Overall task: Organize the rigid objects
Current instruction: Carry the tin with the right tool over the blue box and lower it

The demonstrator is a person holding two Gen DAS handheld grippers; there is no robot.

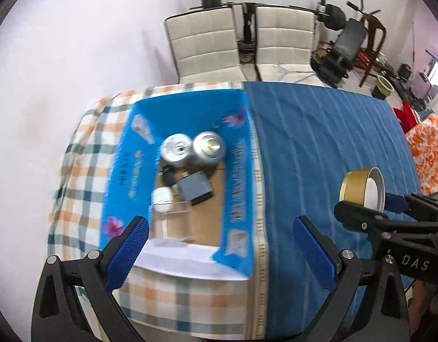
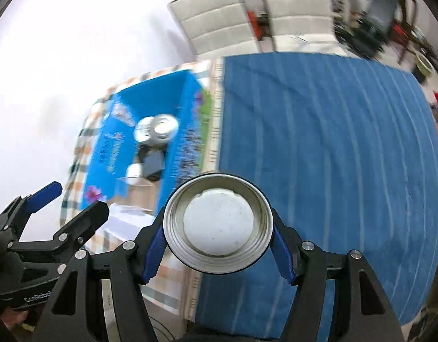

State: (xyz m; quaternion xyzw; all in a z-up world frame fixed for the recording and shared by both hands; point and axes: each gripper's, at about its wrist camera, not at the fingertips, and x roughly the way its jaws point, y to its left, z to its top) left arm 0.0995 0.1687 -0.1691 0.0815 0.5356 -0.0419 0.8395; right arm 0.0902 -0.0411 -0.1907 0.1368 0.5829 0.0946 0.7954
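Right tongs (image 2: 217, 252) are clamped on a tin (image 2: 218, 223), blue pads pressed on opposite sides of its wall. The tin's a short round can w/ a gold side and white inside; its axis runs along the tongs' line, so the right wrist cam looks straight at one round end: silver rim, white disc in the middle. From the left wrist view the tin (image 1: 361, 189) shows side-on, tipped, open white face toward the right, held above the blue striped cloth (image 1: 327, 148), clear of it. Left tongs (image 1: 219, 245) stand wide apart w/ nothing between, over the near edge of the blue box (image 1: 239, 176). Box sits on a checked cloth (image 1: 85, 148) at the left part of the table, just beside the blue cloth. Inside the box: two silver cans (image 1: 193, 149) upright, tops to the cam, touching; a dark grey block (image 1: 194, 186); a white round thing (image 1: 162, 198); a small black item, too blurred to ID. Print on the box walls can't be read. Right wrist view is motion-smeared at the box and back chairs (image 1: 239, 42). Tin's underside and far pad are hidden.
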